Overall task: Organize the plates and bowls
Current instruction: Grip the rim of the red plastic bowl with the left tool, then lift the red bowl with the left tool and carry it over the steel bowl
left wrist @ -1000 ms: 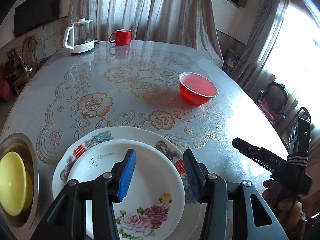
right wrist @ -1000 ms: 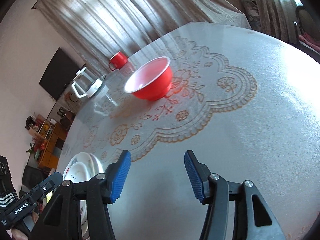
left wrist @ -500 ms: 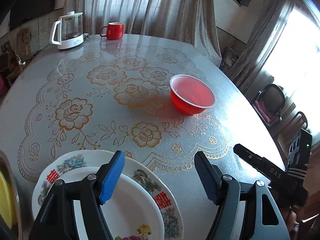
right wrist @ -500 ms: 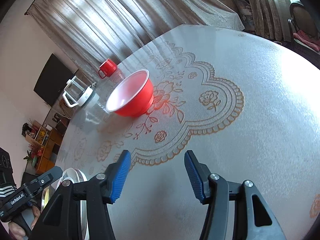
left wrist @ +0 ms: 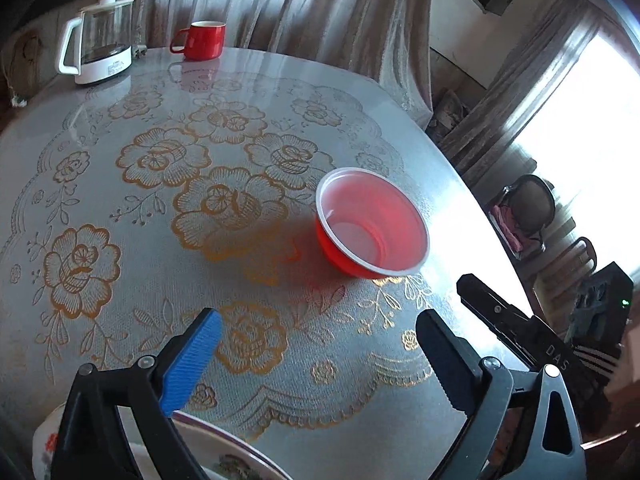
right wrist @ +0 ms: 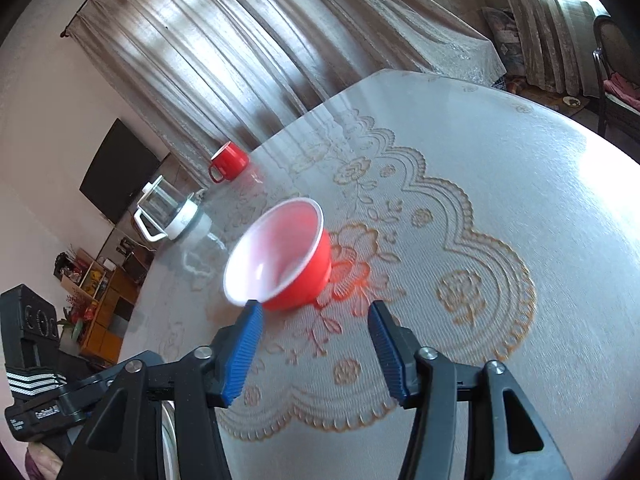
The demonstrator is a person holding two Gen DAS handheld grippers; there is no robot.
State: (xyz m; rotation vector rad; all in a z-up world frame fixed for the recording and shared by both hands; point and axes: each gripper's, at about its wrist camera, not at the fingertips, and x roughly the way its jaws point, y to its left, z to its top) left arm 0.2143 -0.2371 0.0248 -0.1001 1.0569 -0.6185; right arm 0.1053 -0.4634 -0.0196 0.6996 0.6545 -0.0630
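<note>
Where it sits upright, red bowl (right wrist: 288,260), white inside, white rim

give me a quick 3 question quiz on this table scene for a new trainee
1. True or false: the red bowl is held by the right gripper.
2. Multiple choice: what stands beside the kettle at the far edge of the table? A) a red mug B) a yellow bowl C) a glass jar
3. Fill in: the left gripper is ____ (open or shut).

Key:
1. False. The bowl sits on the table just ahead of the open right gripper, and neither blue pad clearly grips it.
2. A, the red mug.
3. Open, with nothing between its fingers; a plate rim shows below it.
</note>
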